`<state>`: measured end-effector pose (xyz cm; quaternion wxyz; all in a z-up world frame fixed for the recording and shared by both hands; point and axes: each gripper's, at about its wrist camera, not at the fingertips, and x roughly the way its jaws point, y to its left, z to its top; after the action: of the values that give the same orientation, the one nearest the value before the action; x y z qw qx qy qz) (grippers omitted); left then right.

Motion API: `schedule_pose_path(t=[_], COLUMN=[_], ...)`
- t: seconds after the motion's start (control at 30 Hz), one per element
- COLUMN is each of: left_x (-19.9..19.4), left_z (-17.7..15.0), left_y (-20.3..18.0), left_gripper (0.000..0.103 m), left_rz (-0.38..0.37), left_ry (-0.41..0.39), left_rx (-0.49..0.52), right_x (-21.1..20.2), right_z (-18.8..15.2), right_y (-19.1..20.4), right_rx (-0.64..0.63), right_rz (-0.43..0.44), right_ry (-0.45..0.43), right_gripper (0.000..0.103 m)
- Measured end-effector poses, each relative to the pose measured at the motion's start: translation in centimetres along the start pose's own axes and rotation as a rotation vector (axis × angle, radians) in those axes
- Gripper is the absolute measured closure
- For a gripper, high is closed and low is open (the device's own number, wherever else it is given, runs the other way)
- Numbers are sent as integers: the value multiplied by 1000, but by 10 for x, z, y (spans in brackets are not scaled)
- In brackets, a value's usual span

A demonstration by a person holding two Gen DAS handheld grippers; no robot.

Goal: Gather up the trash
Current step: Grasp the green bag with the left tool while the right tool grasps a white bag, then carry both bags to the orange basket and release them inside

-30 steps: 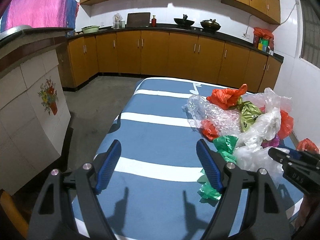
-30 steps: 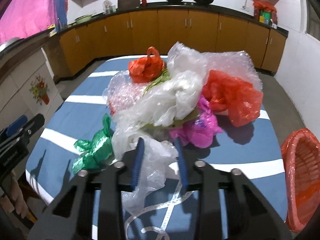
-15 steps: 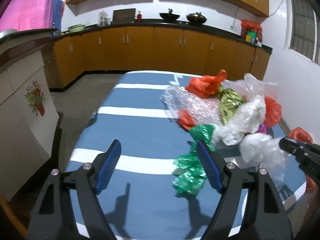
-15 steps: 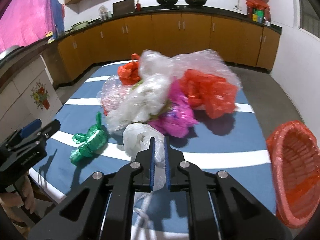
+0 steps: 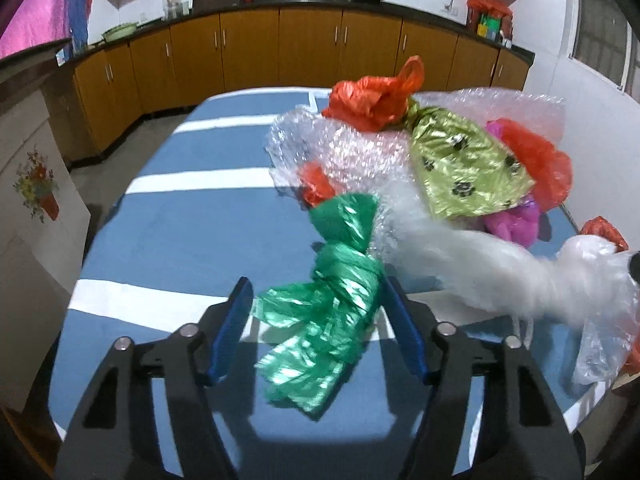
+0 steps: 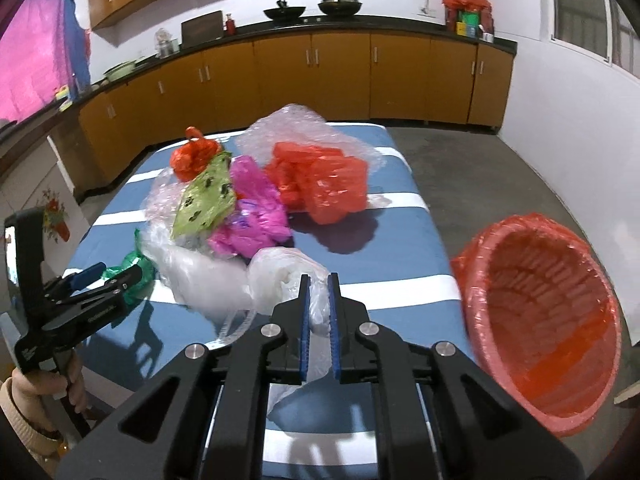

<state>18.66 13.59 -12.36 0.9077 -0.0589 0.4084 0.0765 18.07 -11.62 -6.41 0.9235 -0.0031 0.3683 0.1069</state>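
A heap of plastic trash lies on the blue striped table point(image 5: 168, 224): bubble wrap point(image 5: 344, 148), orange bags point(image 5: 368, 100), a yellow-green bag point(image 5: 464, 168) and a pink bag point(image 6: 252, 212). My left gripper point(image 5: 318, 308) is open, its jaws on either side of a crumpled green bag point(image 5: 336, 296). It also shows in the right wrist view point(image 6: 108, 276). My right gripper point(image 6: 318, 300) is shut on a clear white plastic bag point(image 6: 288, 276), which stretches back to the heap. A red-lined basket point(image 6: 540, 320) stands at the table's right edge.
Wooden kitchen cabinets point(image 5: 312, 48) run along the back wall under a dark counter with pots. A tiled counter point(image 5: 28, 184) stands to the left of the table. Bare concrete floor point(image 6: 500, 168) lies to the right.
My left gripper has moved forward and right until the green bag sits between its jaws. My right gripper closed on the clear bag and pulled it back toward the basket.
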Motion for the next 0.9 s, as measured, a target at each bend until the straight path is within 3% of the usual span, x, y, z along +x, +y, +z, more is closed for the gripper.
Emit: schedule_pose_path(t=[0.33,0.9], left_x=[9,-29], left_z=[6,28], left_y=[-3,8], left_gripper=[77,82], left_rz=[-35,-49], left_ry=[27,-92], left_rx=[4,-19], right_x=[-1,-17], right_z=[1,7], right_y=[-13,-30], right_rx=[28,57], right_rz=[-16,-28], right_ry=[-15,-66], right_gripper=[94,94])
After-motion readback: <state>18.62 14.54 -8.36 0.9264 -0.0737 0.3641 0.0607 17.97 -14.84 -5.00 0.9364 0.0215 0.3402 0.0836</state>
